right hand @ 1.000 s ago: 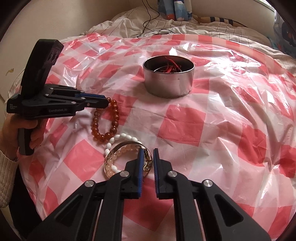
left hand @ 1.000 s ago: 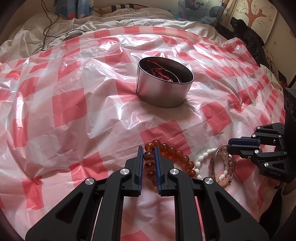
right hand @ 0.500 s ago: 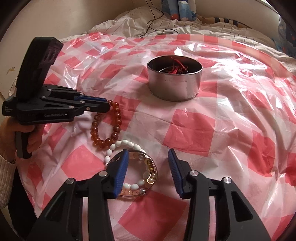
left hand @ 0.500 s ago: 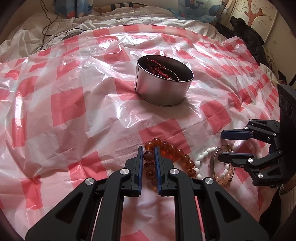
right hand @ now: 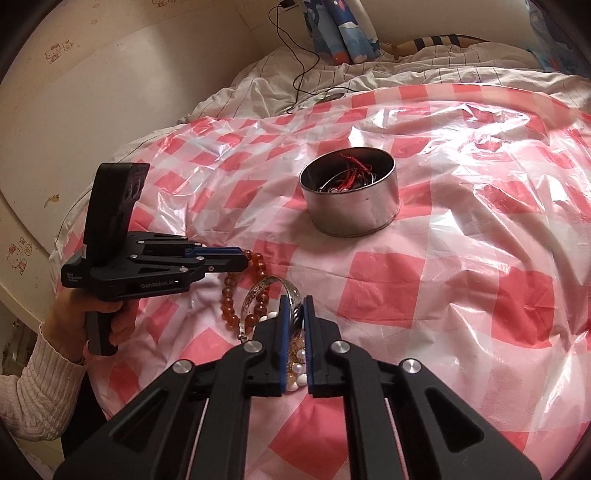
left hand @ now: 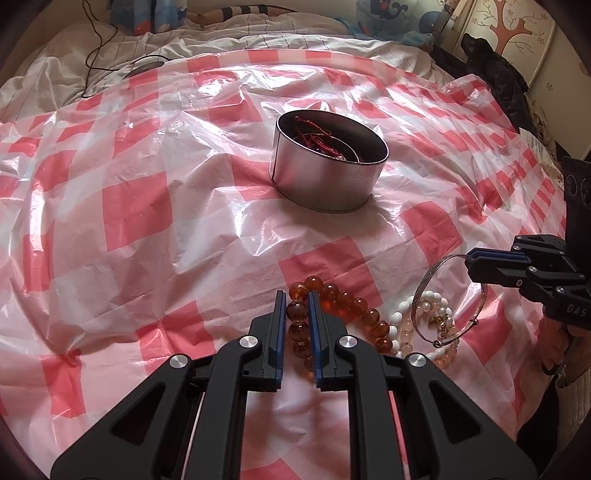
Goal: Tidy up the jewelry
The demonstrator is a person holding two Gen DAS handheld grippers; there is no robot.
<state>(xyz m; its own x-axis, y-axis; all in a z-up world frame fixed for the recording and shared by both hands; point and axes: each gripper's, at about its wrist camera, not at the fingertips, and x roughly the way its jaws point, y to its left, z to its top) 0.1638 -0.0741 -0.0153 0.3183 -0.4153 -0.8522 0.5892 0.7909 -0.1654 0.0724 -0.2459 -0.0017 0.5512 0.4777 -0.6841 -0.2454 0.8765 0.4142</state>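
While the left gripper [left hand: 297, 302] pinches the amber bead bracelet [left hand: 345, 308], the right gripper [right hand: 296, 308] clamps a thin silver bangle [left hand: 448, 301], tilted up over white and pale pink bead bracelets [left hand: 430, 334]; beyond both fingertips sits a round metal tin [left hand: 328, 162] of red cords.

We are in a home bedroom: a bed with rumpled striped bedding [right hand: 369, 79] under a red-checked plastic sheet [left hand: 147, 192], cartoon-print pillows [left hand: 391, 18], cartoon stickers on the wall [right hand: 59, 55], and a charging cable [right hand: 295, 74].
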